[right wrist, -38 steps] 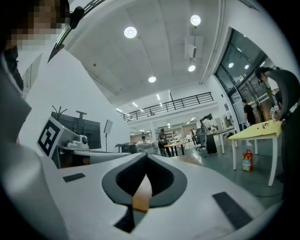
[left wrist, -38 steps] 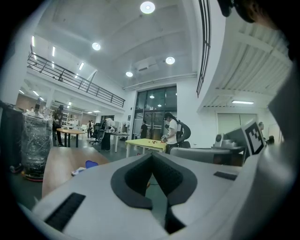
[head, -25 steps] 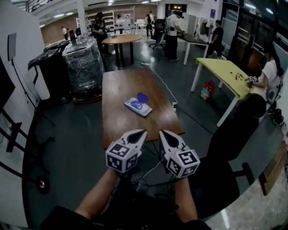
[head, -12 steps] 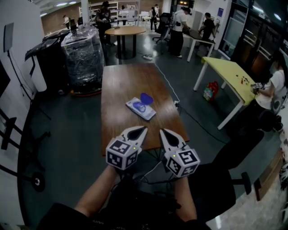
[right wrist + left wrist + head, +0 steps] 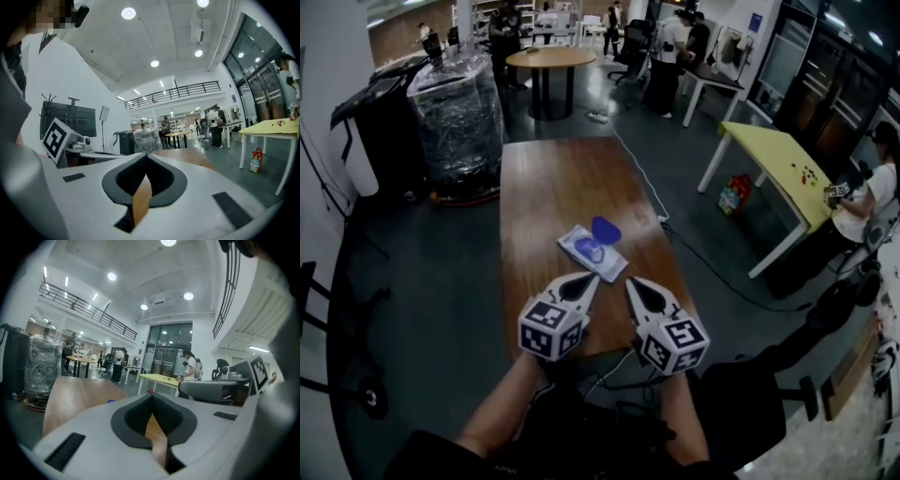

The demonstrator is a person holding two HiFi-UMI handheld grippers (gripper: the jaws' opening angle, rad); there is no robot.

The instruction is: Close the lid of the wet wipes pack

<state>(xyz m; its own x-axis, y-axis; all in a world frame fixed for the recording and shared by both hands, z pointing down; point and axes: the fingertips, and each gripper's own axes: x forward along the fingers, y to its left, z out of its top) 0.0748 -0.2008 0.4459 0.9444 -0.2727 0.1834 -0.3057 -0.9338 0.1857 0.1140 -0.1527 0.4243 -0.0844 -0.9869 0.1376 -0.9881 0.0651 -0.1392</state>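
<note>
The wet wipes pack (image 5: 587, 251) lies flat on the brown wooden table (image 5: 548, 178), near its front right part. Its blue lid (image 5: 606, 229) stands open at the pack's far end. My left gripper (image 5: 590, 278) is shut and empty, its tip just short of the pack's near edge. Beside it, my right gripper (image 5: 631, 282) is also shut and empty, to the right of the pack's near corner. In the left gripper view the shut jaws (image 5: 151, 397) fill the bottom and a bit of the blue lid (image 5: 110, 401) peeks over them. The right gripper view shows only shut jaws (image 5: 145, 155) and the tabletop.
A plastic-wrapped cart (image 5: 457, 112) stands left of the table's far end. A round table (image 5: 549, 58) and several people are behind it. A yellow table (image 5: 778, 159) is at the right, a cable (image 5: 675, 239) runs along the floor, and a dark chair (image 5: 778, 370) is near my right arm.
Both grippers have travelled forward together from short of the table's front edge to just before the pack. Their jaws stayed shut and the pack has not moved.
</note>
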